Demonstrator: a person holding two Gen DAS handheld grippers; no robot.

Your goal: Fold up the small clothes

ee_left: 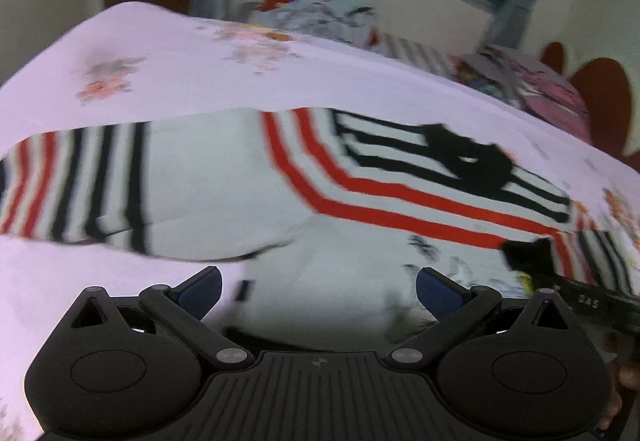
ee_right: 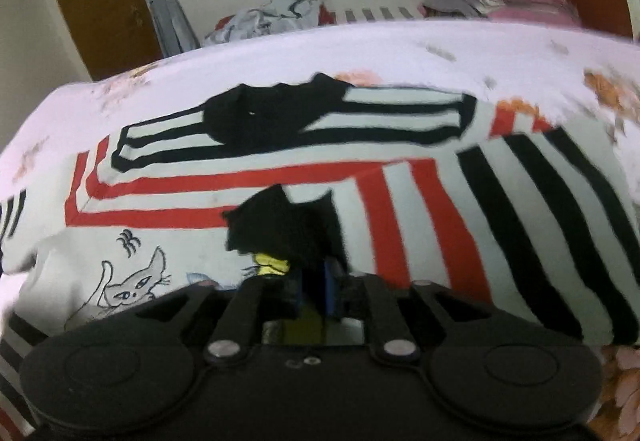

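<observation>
A small white shirt (ee_right: 224, 197) with red and black stripes lies spread on the pale floral bedsheet (ee_left: 200, 81), its black collar toward the far side. One striped sleeve is folded in across the body, and a cat drawing shows on the near part. Farther back, crumpled clothes (ee_right: 272, 19) sit in a heap.

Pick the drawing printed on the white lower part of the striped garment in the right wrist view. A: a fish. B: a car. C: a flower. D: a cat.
D: a line-drawn cat with pointed ears and whiskers shows on the white part of the striped garment.
</observation>
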